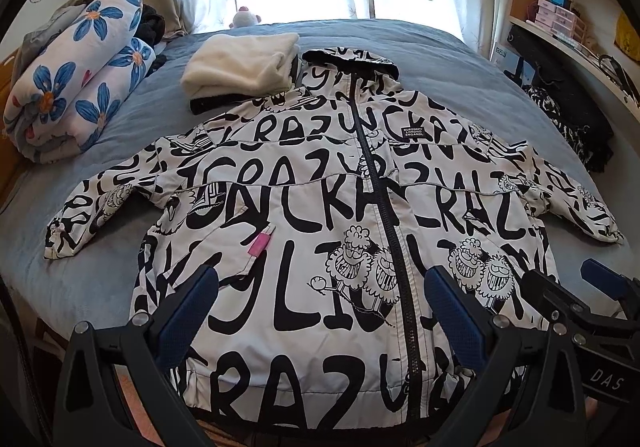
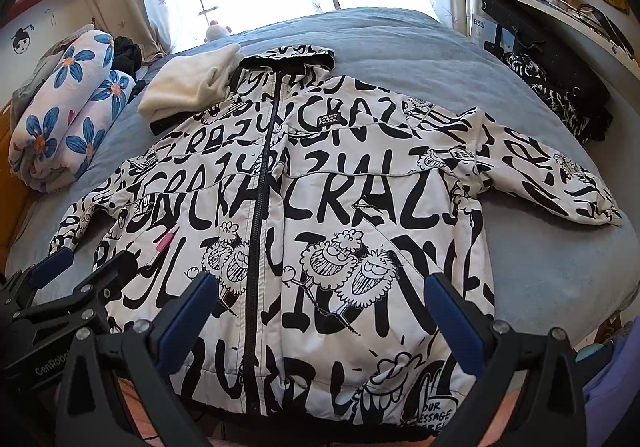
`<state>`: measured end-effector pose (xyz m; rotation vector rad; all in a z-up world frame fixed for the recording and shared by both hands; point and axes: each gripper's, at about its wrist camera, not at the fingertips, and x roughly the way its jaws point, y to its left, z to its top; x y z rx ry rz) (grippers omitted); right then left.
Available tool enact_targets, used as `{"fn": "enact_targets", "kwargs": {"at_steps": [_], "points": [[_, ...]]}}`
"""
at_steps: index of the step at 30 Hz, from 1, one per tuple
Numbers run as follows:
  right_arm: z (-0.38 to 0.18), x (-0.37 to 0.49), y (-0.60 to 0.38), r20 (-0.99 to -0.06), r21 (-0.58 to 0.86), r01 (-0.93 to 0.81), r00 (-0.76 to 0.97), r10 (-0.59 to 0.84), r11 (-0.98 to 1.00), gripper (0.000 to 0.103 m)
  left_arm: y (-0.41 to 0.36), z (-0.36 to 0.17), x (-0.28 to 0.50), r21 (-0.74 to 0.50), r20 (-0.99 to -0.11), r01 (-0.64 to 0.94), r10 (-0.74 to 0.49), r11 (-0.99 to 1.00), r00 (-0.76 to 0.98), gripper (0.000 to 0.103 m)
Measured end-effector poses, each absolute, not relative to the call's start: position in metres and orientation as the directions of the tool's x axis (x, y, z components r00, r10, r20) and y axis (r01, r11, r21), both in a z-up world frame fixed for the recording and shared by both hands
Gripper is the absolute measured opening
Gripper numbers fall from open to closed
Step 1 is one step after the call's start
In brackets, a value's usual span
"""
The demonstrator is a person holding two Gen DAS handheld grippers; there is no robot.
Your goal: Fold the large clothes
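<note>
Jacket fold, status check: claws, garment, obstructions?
Left claw open, right claw open, both empty. Jacket flat, zipped, unfolded. Cream folded garment overlaps its shoulder.

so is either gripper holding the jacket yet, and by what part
Nothing is held. The left gripper and right gripper both have jaws wide open above the printed hooded jacket, which lies flat on the bed.
</note>
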<state>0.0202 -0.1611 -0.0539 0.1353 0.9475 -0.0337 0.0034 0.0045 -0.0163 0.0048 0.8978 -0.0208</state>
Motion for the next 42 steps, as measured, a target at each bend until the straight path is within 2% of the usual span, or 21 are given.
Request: {"fn": "enact_targets", "kwargs": {"at_steps": [42], "points": [[-0.0588,0.0237,-0.1626,-0.814,0.120,0.094,0.580,0.044,0.988,0.103,0.0097,-0.0175,0.0020,0.003,-0.780,0.023,-0.012,1.000,0.626,0.102]]}}
